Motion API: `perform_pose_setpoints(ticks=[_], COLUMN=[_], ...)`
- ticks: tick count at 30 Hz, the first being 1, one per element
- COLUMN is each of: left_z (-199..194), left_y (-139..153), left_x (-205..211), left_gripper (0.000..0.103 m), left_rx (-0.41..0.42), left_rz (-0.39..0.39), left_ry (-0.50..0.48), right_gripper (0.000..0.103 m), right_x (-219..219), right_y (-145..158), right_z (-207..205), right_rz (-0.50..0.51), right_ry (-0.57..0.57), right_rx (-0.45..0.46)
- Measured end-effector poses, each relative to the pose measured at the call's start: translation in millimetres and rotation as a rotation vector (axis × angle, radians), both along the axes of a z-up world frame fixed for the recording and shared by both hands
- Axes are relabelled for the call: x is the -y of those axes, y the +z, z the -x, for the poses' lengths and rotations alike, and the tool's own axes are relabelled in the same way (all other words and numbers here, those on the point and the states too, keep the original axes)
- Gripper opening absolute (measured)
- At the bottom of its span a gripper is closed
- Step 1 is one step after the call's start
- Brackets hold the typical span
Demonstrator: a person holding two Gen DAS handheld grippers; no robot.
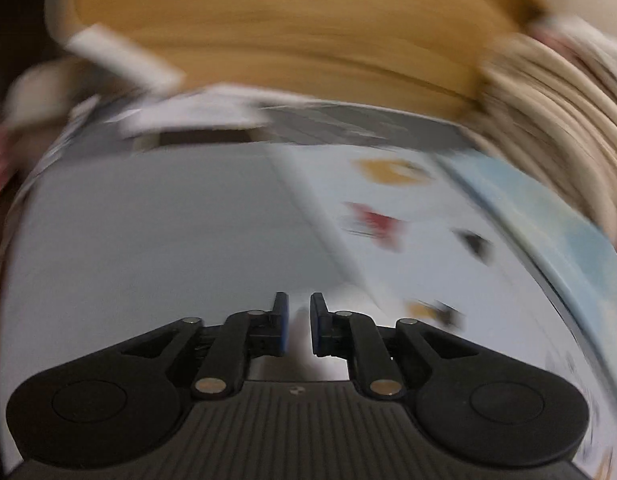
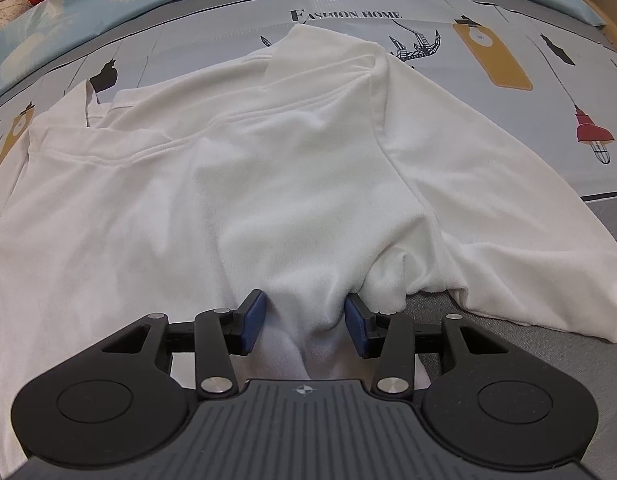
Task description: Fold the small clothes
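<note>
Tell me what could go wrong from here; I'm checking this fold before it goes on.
1. The right gripper has a thick bunch of the white shirt between its pads, jaws wide apart. It may pinch several layers and drag a crease.
2. The left wrist view is motion-blurred, and the left gripper has only a narrow gap with white cloth in it; its hold cannot be confirmed.
3. A sleeve is already folded over and wrinkled; pulling could undo it.

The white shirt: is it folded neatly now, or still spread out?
Mostly spread, partly doubled over: the white shirt lies rumpled across the bedsheet, bunched between the right gripper fingers.
</note>
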State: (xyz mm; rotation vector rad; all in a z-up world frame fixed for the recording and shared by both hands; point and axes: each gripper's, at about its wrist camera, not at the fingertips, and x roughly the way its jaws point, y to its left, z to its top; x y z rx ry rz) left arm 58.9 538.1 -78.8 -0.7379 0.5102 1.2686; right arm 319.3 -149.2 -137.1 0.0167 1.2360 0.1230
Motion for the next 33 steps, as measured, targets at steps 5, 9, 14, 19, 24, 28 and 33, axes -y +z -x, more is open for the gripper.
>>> perform_pose_setpoints(ticks=[5, 9, 14, 19, 24, 28, 33], left_z=[13, -41, -82, -65, -93, -130, -142], left_y=[18, 21, -20, -38, -9, -24, -48], left_x=[8, 43, 63, 35, 72, 103, 107], left_gripper=[0.014, 0.03, 0.029, 0.018, 0.02, 0.021, 0.009], left_rx=[0.04, 0.078, -0.042, -0.325, -0.147, -0.063, -0.276], left_rz=[0.019, 0.063, 0.131, 0.05, 0.046, 0.2, 0.063], left_ry=[0.014, -0.359, -0.534, -0.261, -0.515, -0.749, -0.625], right_gripper=[0.046, 0.047, 0.046, 0.046, 0.046, 0.046, 0.046], right_x=[2, 3, 6, 15, 18, 18, 26], right_y=[1, 3, 4, 5, 5, 5, 6], right_z=[2, 3, 6, 8, 6, 8, 10], right_rz=[-0.004, -0.004, -0.01, -0.037, -0.052, -0.052, -0.077], right_ry=[-0.007, -0.015, -0.013, -0.016, -0.013, -0.009, -0.014], right_rx=[0.003, 0.004, 0.005, -0.005, -0.014, -0.01, -0.008])
